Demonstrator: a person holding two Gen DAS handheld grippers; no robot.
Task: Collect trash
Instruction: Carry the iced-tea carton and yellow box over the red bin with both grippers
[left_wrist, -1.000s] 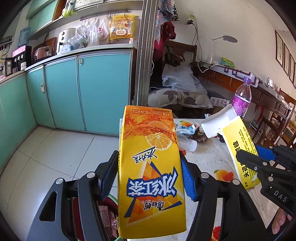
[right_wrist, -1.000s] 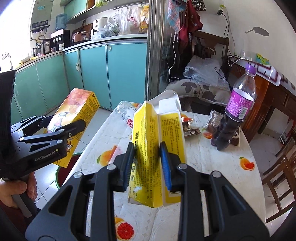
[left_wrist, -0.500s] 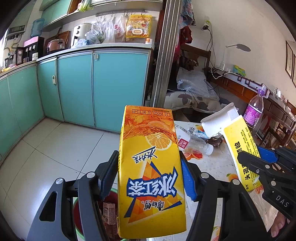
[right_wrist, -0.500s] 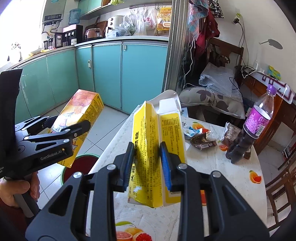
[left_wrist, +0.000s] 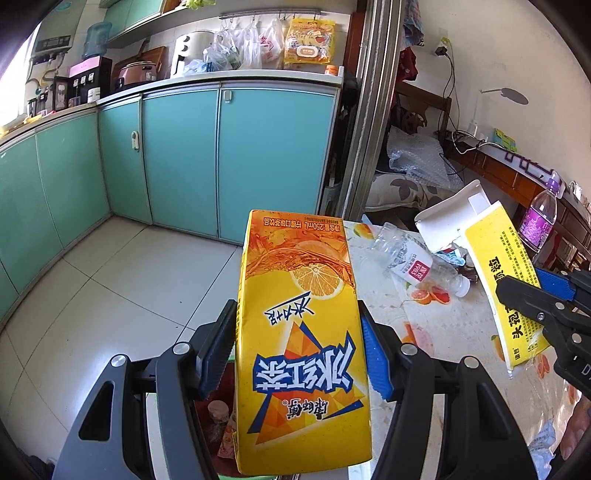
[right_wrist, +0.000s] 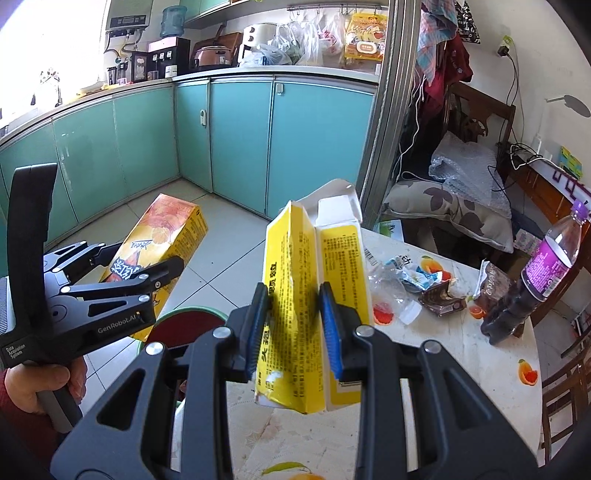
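My left gripper (left_wrist: 297, 354) is shut on an orange-yellow iced tea carton (left_wrist: 299, 332), held over the floor left of the table, above a red bin with a green rim (right_wrist: 184, 325) that holds some trash. In the right wrist view the same carton (right_wrist: 162, 240) and left gripper (right_wrist: 162, 271) appear at the left. My right gripper (right_wrist: 295, 325) is shut on a flattened yellow box with a white flap (right_wrist: 314, 295), held over the table's left edge; it shows as the yellow box (left_wrist: 506, 273) in the left wrist view.
On the fruit-print table (right_wrist: 461, 350) lie a crushed clear bottle (left_wrist: 417, 262), wrappers (right_wrist: 439, 295) and a purple-label drink bottle (right_wrist: 535, 280). Teal cabinets (left_wrist: 184, 155) line the tiled floor. A cushioned chair (right_wrist: 458, 206) stands behind the table. A person's hand (right_wrist: 40, 384) grips the left handle.
Both grippers have carried their boxes leftward, off toward the table's left edge. The red bin has come into view below the left gripper. Both grips are unchanged.
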